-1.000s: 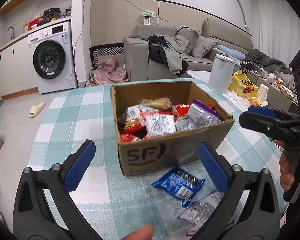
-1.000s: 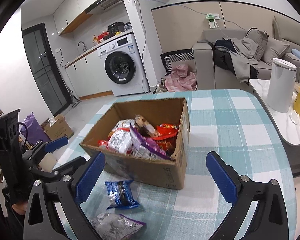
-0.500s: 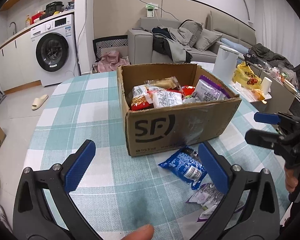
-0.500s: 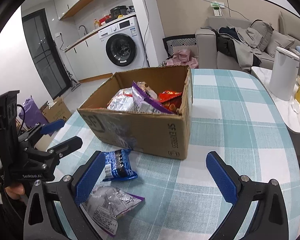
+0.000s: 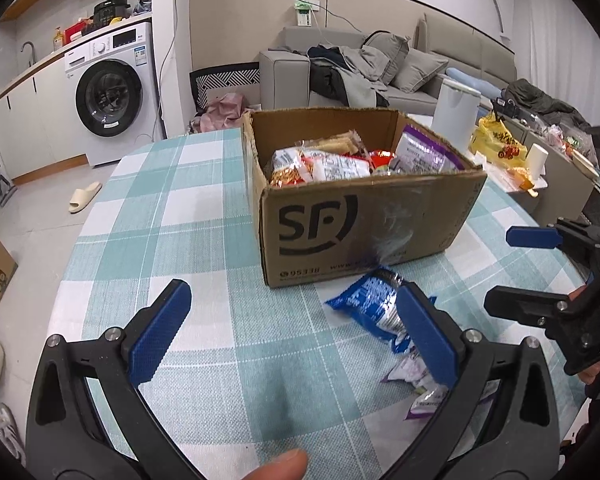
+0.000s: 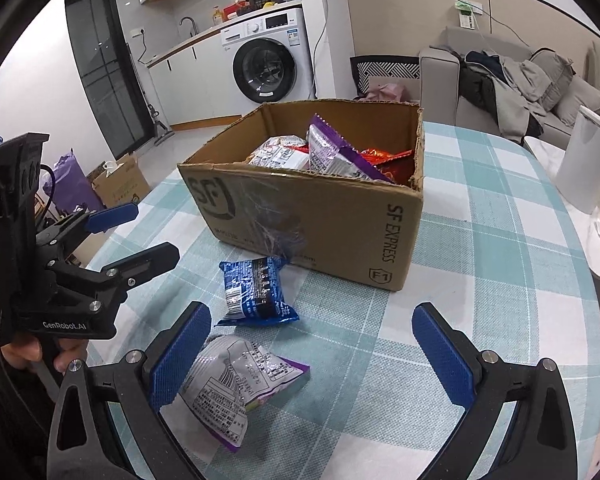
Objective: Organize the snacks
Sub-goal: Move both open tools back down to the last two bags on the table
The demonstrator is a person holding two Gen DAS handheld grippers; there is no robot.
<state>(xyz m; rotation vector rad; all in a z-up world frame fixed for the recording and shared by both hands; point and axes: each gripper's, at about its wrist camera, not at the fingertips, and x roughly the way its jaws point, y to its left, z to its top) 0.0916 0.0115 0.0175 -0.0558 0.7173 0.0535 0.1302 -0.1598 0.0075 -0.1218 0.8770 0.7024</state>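
Two packets, blue (image 6: 256, 294) and silver (image 6: 236, 384), are lying on the table (image 6: 480, 216) before one box (image 6: 320, 208) of snacks, while both grippers, left (image 5: 296, 340) and right (image 6: 312, 356), are hovering low, wide open, holding nothing.

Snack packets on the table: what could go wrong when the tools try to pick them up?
1. The silver and purple packet lies flat on the tablecloth, so the open right tool might pinch the cloth too.
2. The blue packet lies close beside it, so a grab might nudge it.
3. The box already looks full, with packets sticking above its rim, so another could slide out.
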